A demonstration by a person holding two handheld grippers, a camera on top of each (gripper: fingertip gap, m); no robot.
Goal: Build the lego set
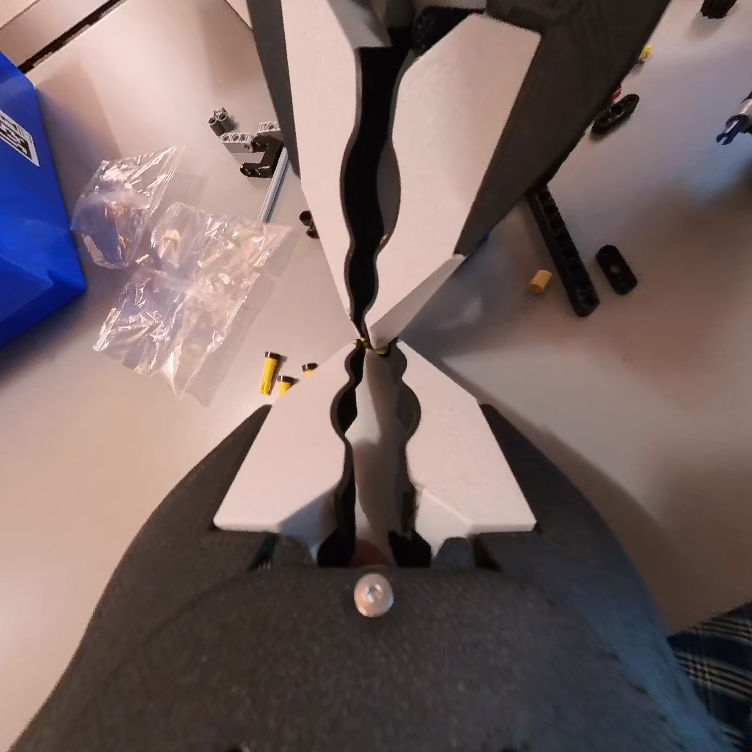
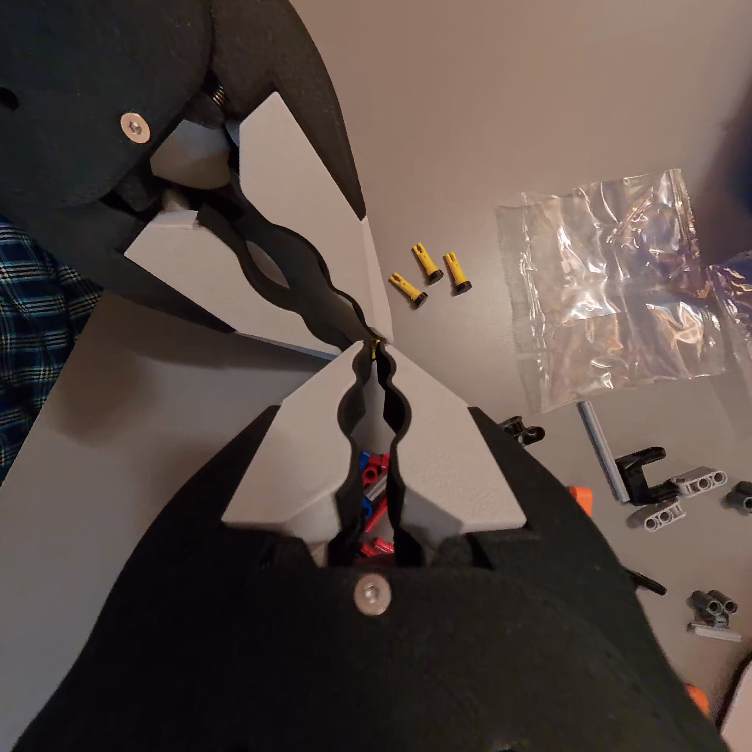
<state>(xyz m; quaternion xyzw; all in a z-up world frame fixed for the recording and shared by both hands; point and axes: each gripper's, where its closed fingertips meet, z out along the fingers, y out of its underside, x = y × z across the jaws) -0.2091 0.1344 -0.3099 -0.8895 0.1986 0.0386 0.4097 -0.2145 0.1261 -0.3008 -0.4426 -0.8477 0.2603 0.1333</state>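
My left gripper (image 1: 363, 346) and my right gripper (image 2: 373, 346) meet tip to tip above the pale table. Both are shut, and a small yellow pin (image 2: 374, 342) is pinched where the tips touch; only slivers of it show (image 1: 382, 349). In the left wrist view the right gripper (image 1: 366, 335) comes down from the top. In the right wrist view the left gripper (image 2: 366, 327) comes in from the upper left. Three more yellow pins with black heads (image 2: 427, 264) lie on the table just beyond, also in the left wrist view (image 1: 268, 372).
Clear plastic bags (image 1: 175, 276) (image 2: 610, 285) lie beside a blue box (image 1: 24, 203). Grey and black connectors (image 2: 691, 484) and a grey axle (image 2: 602, 451) lie nearby. A long black beam (image 1: 563, 252), a tan pin (image 1: 540, 281) and a wheel (image 1: 614, 114) lie right. Red and blue pins (image 2: 376, 480) show below. Only a small space, under 4 cm, lies between the two pairs of fingers. From either gripper's tips it is about 12 cm to the grey axle (image 2: 602, 451). Look for it in the left wrist view (image 1: 275, 185) too.
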